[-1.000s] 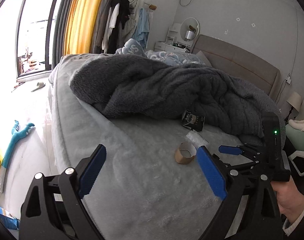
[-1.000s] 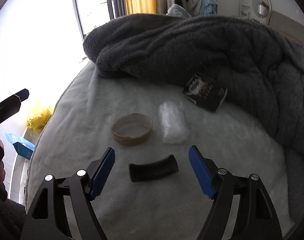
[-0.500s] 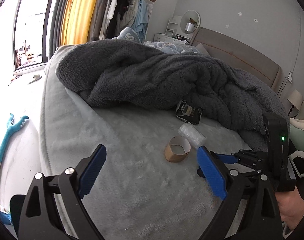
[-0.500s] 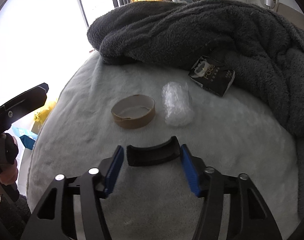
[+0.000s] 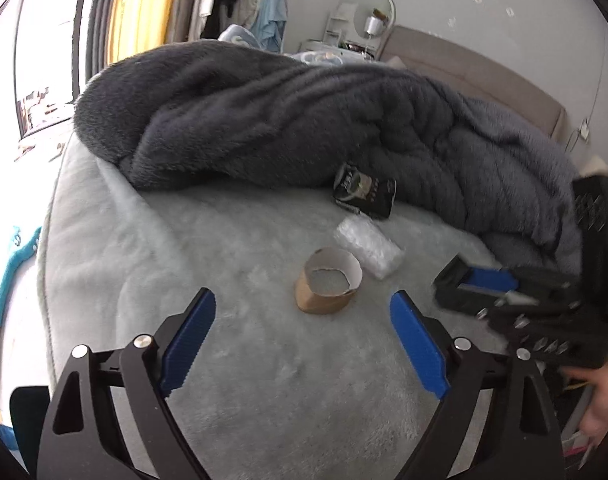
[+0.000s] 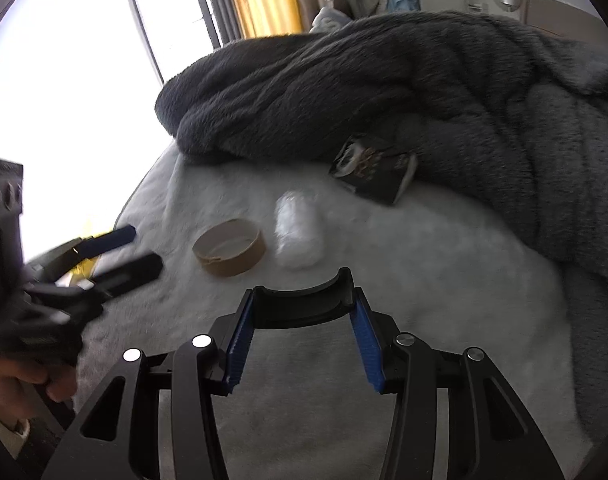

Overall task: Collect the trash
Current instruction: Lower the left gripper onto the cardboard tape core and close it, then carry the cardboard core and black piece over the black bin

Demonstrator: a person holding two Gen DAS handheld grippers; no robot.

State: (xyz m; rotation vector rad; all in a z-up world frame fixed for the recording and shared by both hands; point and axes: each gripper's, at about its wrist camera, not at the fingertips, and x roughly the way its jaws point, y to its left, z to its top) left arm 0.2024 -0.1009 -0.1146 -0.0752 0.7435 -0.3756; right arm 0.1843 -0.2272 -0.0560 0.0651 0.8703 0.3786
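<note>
The right gripper (image 6: 302, 320) has its blue pads pressed against the two ends of a curved black plastic piece (image 6: 302, 304), and its jaws are closing on it; whether the piece is raised off the pale grey bed cover (image 6: 443, 300) cannot be told. The left gripper (image 5: 302, 344) stands wide with nothing between its pads, its jaws closing a little, aimed down at the cover near the bed's front edge.

Just beyond the left gripper's fingertips a brown cardboard tape ring (image 5: 328, 286) stands on its rim, a torn white strip around its top. Just beside it, on the side toward the headboard, lies a clear crumpled plastic wrap (image 5: 369, 250). Further in, a black printed packet (image 5: 363, 196) rests against the edge of a heaped dark grey fleece blanket (image 5: 284, 120), which covers the far half of the bed. Behind it a beige headboard (image 5: 483, 80) meets the wall, with yellow curtains (image 5: 144, 20) at the window side.
</note>
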